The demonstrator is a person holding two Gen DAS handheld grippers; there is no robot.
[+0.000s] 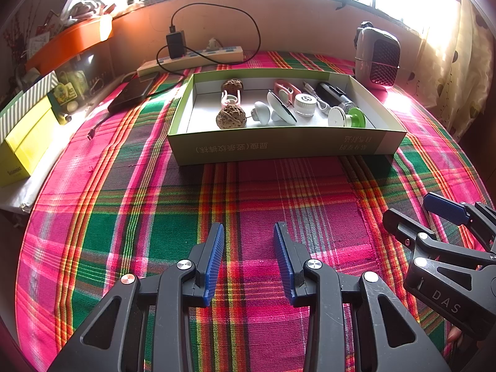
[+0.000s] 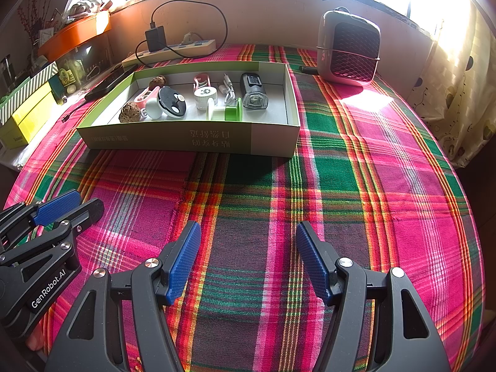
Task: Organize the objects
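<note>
Objects to be organized, among them two walnuts [image 1: 231, 117], a bike light [image 2: 252, 90] and a green-capped spool [image 2: 231, 112], all lie inside the shallow cardboard box [image 1: 279, 145] on the plaid-covered counter [image 1: 248, 198]. Nearer than the box, the left hand-held gripper [image 1: 249, 263] and right hand-held gripper [image 2: 248, 263] hover apart, empty. Sorting looks finished or unstarted; any next move means reaching forward into the box.

Hidden and cut-off parts

The printing on the box's [image 1: 285, 145] near wall is reading too small to make out — and the right gripper [image 1: 434, 217] is running off the left-wrist view's right edge.
</note>
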